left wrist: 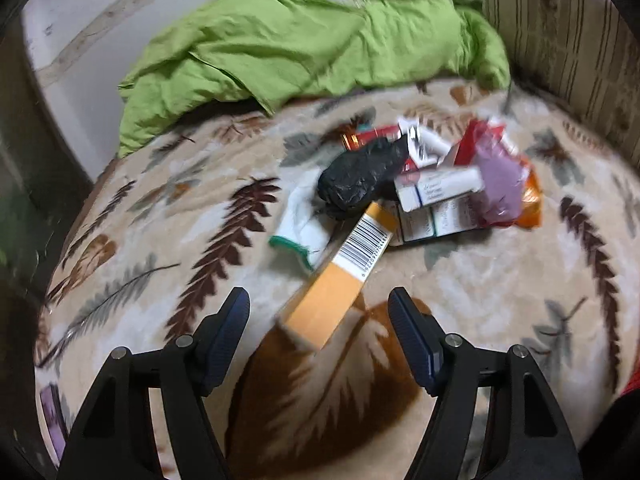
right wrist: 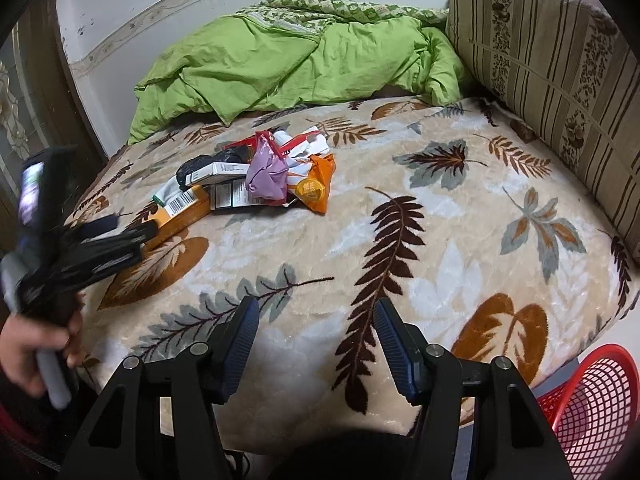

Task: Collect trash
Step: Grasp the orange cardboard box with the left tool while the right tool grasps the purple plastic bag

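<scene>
A small heap of trash lies on a bed covered by a cream blanket (right wrist: 420,240) printed with brown, orange and grey leaves. Nearest the left hand-held gripper (left wrist: 318,304) is a long orange box (left wrist: 340,276) with a barcode, lying flat with one end pointing at the gap between the fingers. Behind it sit a crumpled black plastic bag (left wrist: 360,176), several white cartons (left wrist: 436,188), a wadded pink bag (left wrist: 500,184), an orange wrapper (right wrist: 318,186) and red packaging (left wrist: 472,140), all touching or overlapping. A white cloth with a green edge (left wrist: 300,228) lies just beside the box.

The left hand-held gripper is spread wide and holds nothing; its tips are close to the box's near end but not touching it. The right hand-held gripper (right wrist: 316,320) is also wide open and empty, hovering over bare blanket well apart from the heap.

A rumpled green duvet (right wrist: 288,60) lies at the bed's far side, a striped cushion (right wrist: 560,80) at the right. A red mesh basket (right wrist: 592,408) stands by the bed's near right corner.
</scene>
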Demonstrator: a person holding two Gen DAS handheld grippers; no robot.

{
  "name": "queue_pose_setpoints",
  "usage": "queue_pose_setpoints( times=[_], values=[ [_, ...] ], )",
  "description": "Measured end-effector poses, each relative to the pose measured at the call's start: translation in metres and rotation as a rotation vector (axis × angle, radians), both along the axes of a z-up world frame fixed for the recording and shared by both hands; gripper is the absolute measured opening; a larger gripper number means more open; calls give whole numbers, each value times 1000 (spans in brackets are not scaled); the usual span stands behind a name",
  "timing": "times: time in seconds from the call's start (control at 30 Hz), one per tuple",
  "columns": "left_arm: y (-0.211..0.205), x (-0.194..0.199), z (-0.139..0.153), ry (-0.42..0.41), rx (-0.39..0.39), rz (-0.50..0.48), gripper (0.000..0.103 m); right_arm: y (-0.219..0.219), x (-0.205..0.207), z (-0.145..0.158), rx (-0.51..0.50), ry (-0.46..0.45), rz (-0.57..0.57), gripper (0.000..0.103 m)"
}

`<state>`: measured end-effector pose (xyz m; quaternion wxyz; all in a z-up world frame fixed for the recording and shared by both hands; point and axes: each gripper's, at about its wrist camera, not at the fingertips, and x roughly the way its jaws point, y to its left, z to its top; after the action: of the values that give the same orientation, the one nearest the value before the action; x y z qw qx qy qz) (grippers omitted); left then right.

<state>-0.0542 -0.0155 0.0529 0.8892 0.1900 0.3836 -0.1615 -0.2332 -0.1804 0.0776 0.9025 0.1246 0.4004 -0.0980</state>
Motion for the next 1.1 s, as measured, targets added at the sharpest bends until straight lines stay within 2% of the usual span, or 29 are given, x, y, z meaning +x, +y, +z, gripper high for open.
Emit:
queue_pose_setpoints(
  times=[0.07,0.1,0.13,0.3,0.43,0.6,0.83,0.93,0.97,1.0,1.1],
  values=[
    [-5,12,-13,12,34,19,61,-2,1,-1,17,5,1,63],
    [-5,17,-19,30,33,26,42,-4,1,-3,25,-11,3,63],
    [-2,23,-23,50,24,44,38,-4,2,-4,36,-18,6,63],
    [13,27,-15,59,-98,73,30,-5,9,-3,73,-28,29,63],
    [24,10,-5,101,-181,65,22,-4,35,8,110,-74,55,63],
    [41,-24,0,169,-269,73,21,1,97,9,153,-79,79,63],
    [47,-17,-9,182,-275,103,23,12,162,1,77,-85,100,63],
    [50,-6,-16,216,-289,127,30,15,186,-12,28,-36,103,55],
    [51,-2,-18,219,-286,138,32,13,189,-16,23,-24,97,43],
    [51,1,-19,221,-284,144,34,11,189,-19,36,-22,95,36],
    [56,7,-22,235,-313,154,34,5,182,-19,63,-54,84,34]
  ],
)
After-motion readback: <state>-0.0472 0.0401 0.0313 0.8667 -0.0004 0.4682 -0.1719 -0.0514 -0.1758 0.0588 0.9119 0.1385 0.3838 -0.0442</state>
